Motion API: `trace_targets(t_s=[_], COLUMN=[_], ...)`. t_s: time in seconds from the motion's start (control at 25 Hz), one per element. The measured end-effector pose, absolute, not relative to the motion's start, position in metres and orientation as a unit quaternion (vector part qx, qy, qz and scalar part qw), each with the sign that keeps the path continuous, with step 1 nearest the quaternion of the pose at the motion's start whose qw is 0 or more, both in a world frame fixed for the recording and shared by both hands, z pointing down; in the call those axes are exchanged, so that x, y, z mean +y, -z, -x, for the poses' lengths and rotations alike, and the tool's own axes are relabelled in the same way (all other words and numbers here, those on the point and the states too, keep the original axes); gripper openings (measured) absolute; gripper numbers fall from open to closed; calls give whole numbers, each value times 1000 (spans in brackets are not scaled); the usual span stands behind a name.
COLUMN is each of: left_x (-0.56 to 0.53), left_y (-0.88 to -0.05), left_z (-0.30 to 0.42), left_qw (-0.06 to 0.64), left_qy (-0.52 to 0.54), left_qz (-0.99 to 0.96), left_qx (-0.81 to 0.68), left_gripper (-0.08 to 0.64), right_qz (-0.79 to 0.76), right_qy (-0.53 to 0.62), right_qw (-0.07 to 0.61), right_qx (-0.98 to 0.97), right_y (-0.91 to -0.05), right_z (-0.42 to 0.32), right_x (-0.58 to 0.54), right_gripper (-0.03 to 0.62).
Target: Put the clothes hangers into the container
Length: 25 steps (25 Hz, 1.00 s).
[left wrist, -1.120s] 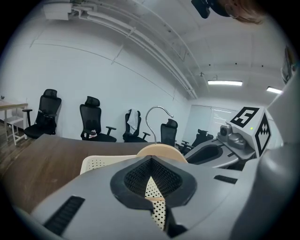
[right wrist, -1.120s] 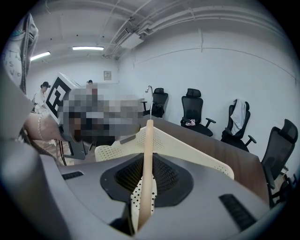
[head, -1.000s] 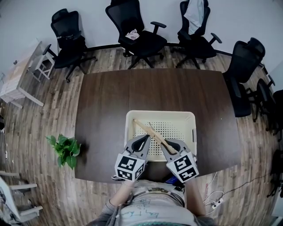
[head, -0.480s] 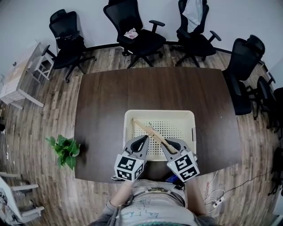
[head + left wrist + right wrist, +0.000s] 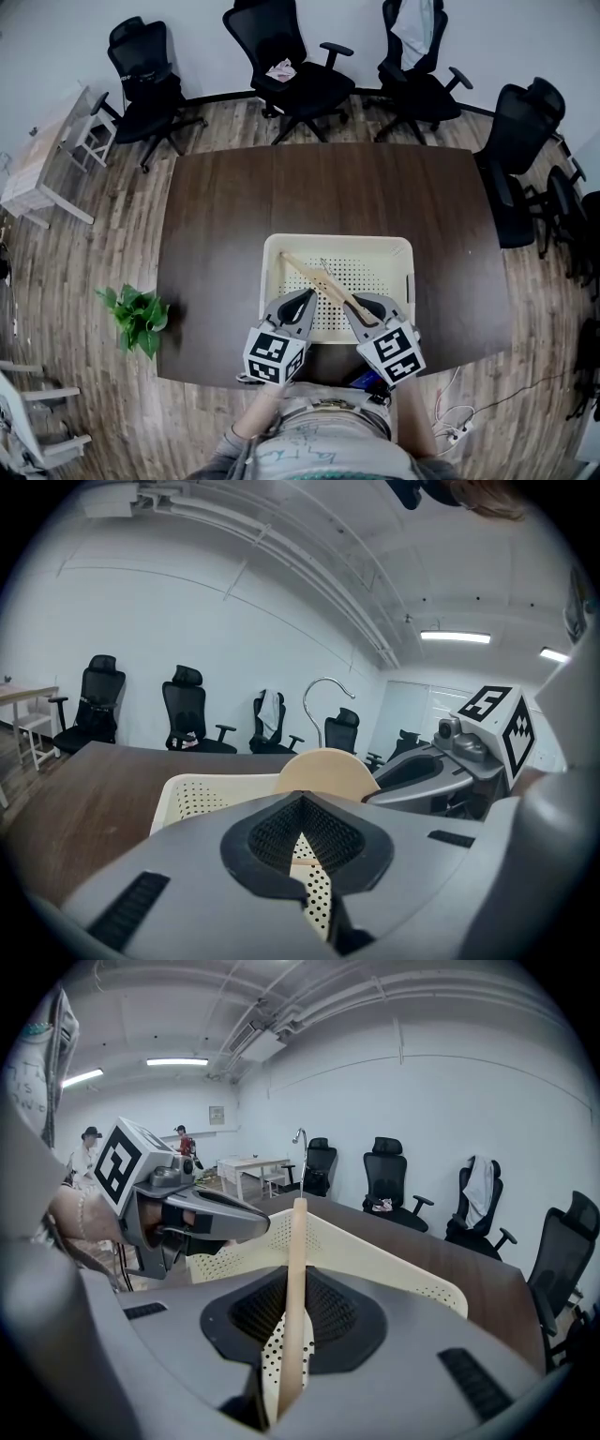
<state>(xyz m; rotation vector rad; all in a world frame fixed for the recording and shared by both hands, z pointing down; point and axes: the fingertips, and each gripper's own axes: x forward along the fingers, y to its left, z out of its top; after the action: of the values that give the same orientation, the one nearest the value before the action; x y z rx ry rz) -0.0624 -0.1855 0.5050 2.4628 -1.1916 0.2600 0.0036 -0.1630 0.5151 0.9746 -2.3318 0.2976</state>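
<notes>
right gripper: pinched tight on the thin edge of the wooden hanger
left gripper: closed up, nothing in it, parked just beside the right one
hanger: slants across the cream container, hook up
container: sits on the dark table, near edge

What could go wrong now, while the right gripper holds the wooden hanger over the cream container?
1. The right gripper grips the hanger near one end only; it may pivot or slip in the jaws.
2. The hanger's far end sits close to the far left corner of the container and may catch on its rim.
3. The left gripper is close beside the hanger and could knock it.
</notes>
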Motion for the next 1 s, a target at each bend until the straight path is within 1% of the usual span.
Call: trace_targets(t_s=[1.0], left_x=[-185], left_y=[-517], left_z=[57], left_qw=[205], left_qy=[-102], left_qz=[-878], left_qx=[-420], left_gripper=[11], right_qz=[-355], right_qy=[-91], right_qw=[290], right_qx=[-884], right_y=[-519], right_z=[-16], right_x=[-171], right_gripper=[63])
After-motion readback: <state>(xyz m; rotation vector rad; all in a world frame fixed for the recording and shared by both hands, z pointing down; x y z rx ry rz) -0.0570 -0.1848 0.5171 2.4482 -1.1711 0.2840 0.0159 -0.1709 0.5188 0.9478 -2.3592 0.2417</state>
